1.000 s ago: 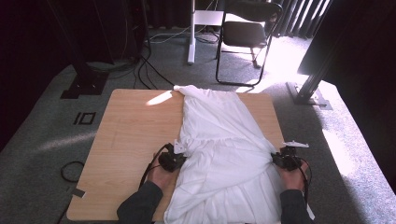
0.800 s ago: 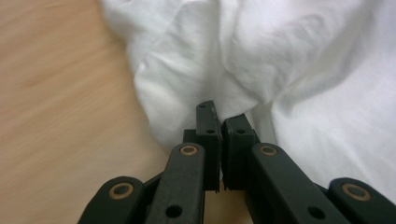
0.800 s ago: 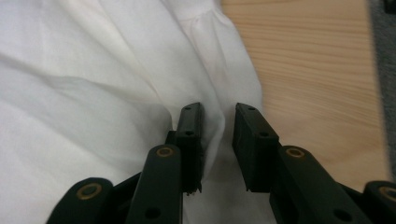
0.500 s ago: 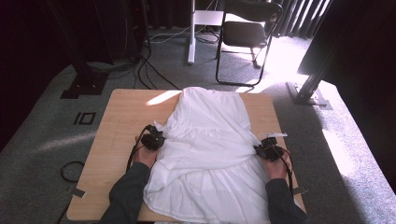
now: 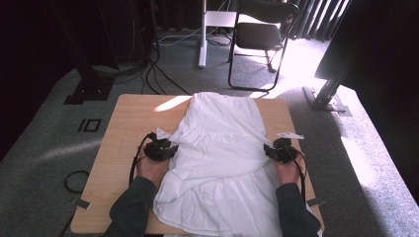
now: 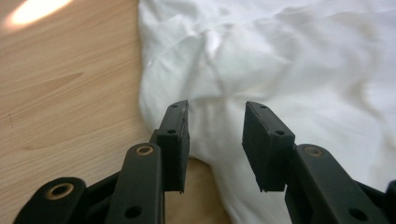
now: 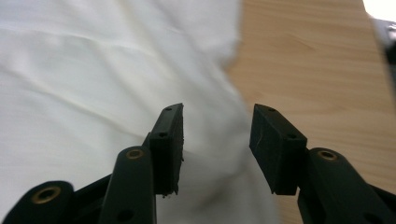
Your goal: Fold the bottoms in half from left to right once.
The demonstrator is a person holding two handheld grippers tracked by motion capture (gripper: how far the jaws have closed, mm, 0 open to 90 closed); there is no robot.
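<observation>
High view, garment: a white garment lies spread along the middle of the wooden table, its near hem running off the table's front edge, where it is cut off by the frame.
High view, left gripper: the left gripper sits at the cloth's left edge; its jaws are too small and dark here to make out.
High view, right gripper: the right gripper sits at the cloth's right edge, with a pale plate on top; its jaw tips are lost against the black body.
High view, person: both forearms in dark sleeves enter from below, cut off at the bottom.
High view, surroundings: a folding chair stands beyond the table, its top cut off; the far left is in deep shadow.
Left gripper view: the jaws stand apart, having just been opening, with the cloth's edge lying below the gap and no pad pressing on it; bare table wood shows at the left.
Right gripper view: the jaws stand apart, having just been opening, above the cloth's blurred edge, gripping nothing; bare wood at the right, and the top right corner is overexposed.
</observation>
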